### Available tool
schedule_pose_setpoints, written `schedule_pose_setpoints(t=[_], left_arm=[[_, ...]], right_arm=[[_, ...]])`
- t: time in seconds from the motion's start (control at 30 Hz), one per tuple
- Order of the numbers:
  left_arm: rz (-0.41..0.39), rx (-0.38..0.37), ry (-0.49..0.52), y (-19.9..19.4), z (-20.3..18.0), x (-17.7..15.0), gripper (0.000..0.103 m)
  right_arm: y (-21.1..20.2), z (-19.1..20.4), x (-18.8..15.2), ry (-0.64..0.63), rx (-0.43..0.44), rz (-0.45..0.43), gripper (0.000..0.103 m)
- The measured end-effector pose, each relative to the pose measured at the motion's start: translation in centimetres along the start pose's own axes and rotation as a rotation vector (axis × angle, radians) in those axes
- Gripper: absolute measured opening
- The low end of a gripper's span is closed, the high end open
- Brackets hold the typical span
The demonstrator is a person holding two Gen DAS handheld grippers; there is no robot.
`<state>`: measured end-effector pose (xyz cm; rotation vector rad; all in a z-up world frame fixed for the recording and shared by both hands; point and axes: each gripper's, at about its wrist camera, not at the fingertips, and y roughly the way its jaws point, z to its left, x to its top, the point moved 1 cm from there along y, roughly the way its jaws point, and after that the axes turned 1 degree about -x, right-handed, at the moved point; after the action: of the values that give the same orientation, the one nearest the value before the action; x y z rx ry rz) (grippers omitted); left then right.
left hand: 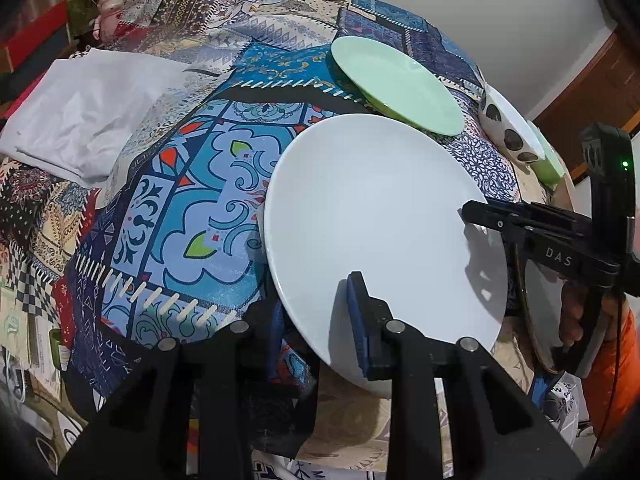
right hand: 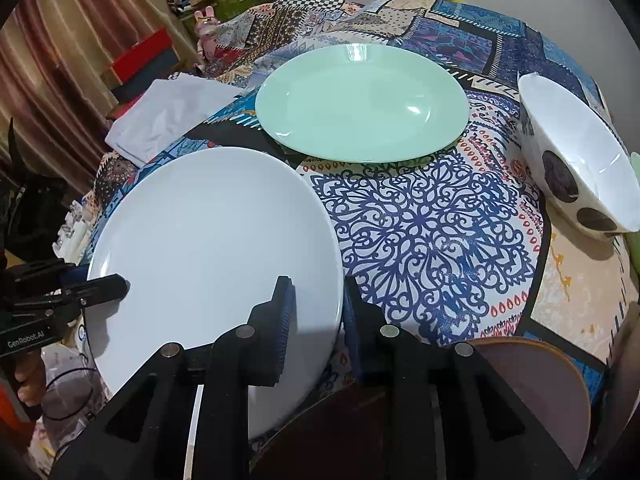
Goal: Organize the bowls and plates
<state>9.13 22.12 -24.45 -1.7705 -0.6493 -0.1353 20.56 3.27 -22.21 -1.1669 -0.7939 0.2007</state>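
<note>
while both grip, white plate (left hand: 376,216) rim between left gripper (left hand: 320,320) pads, right gripper (right hand: 316,320) opposite

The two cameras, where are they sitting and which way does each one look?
Left wrist view: sits on the left claw, looking down across the patterned table; its fingers pinch the white plate's near rim. The right claw and a hand show at right.
Right wrist view: sits on the right claw, looking down at the same table; it pinches the white plate's right rim. The left claw shows at left.
Both share the white plate, green plate and spotted bowl.
</note>
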Motion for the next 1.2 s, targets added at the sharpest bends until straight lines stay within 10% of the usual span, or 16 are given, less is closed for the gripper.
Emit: schedule_pose_setpoints(t=[1.2], left_arm=[[-0.100,-0.021,0.054,-4.5,-5.3,1.3,0.028]], right_arm=[[-8.1,-1.8,-2.7,0.133,-0.024,-0.170,0.023]])
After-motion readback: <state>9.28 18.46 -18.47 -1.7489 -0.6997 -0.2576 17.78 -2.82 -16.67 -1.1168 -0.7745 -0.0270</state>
